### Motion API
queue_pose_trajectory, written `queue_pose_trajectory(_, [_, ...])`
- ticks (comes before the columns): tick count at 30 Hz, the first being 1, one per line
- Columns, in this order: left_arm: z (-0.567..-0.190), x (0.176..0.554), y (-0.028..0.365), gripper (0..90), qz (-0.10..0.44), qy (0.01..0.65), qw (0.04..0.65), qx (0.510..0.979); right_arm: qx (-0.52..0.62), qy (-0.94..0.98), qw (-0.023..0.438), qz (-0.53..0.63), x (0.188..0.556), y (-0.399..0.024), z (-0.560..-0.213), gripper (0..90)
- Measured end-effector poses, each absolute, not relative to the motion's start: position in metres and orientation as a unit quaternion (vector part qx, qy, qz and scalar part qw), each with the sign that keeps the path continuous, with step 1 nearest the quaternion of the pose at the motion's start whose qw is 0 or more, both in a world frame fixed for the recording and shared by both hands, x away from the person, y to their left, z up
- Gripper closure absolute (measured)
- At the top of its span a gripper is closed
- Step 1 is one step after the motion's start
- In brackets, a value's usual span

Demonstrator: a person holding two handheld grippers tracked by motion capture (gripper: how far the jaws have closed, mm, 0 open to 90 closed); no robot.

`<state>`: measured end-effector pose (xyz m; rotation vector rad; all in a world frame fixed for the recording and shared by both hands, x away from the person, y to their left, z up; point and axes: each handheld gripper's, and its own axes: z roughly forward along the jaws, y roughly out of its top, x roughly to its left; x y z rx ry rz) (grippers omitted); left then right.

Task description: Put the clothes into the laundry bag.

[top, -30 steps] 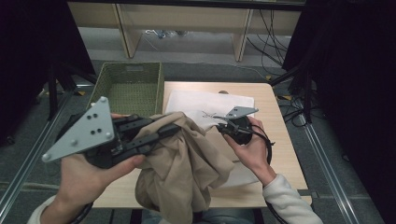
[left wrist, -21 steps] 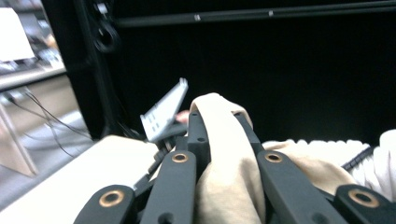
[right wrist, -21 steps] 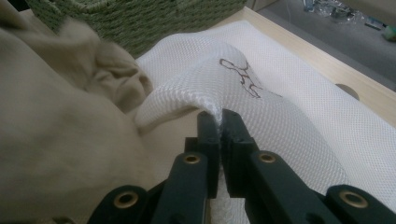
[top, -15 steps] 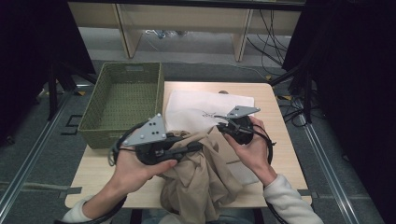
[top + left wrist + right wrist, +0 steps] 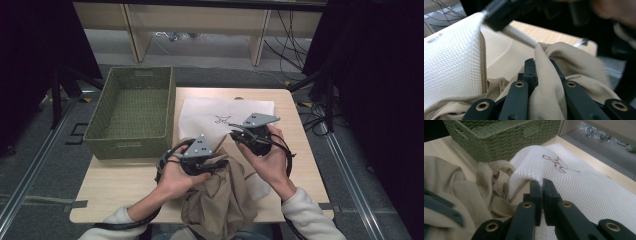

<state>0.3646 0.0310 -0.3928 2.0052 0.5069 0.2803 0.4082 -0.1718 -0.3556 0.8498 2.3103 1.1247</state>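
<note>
Right gripper (image 5: 541,185) pinches the white mesh bag's (image 5: 574,187) rim, holding its mouth up; left gripper (image 5: 541,67) pinches the beige garment (image 5: 574,82). Insertion remains; the garment lies outside at the desk's near edge (image 5: 125,197).

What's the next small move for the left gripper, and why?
Probably push the beige garment forward into the white mesh bag. The left gripper is shut on a fold of the garment right at the bag's mouth, and the right gripper pinches the bag's edge up, so the opening looks ready.
</note>
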Motion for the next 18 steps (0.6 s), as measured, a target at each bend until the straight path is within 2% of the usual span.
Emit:
queue_pose_trajectory(6, [-0.425,0.385,0.015,78.8,0.163,0.223,0.446,0.851,0.308,0.831,0.215,0.410,0.403,-0.170,-0.352,88.5])
queue_pose_trajectory(10, [-0.449,0.402,0.006,71.6,0.165,0.245,0.424,0.856,0.302,0.835,0.210,0.409,0.405,-0.171,-0.354,88.5])
queue_pose_trajectory(13, [-0.449,0.405,0.007,63.2,0.168,0.247,0.424,0.855,0.307,0.836,0.205,0.405,0.405,-0.172,-0.356,88.5])
queue_pose_trajectory(18, [-0.434,0.400,0.017,39.3,0.161,0.258,0.445,0.842,0.305,0.837,0.211,0.403,0.406,-0.173,-0.357,88.5])
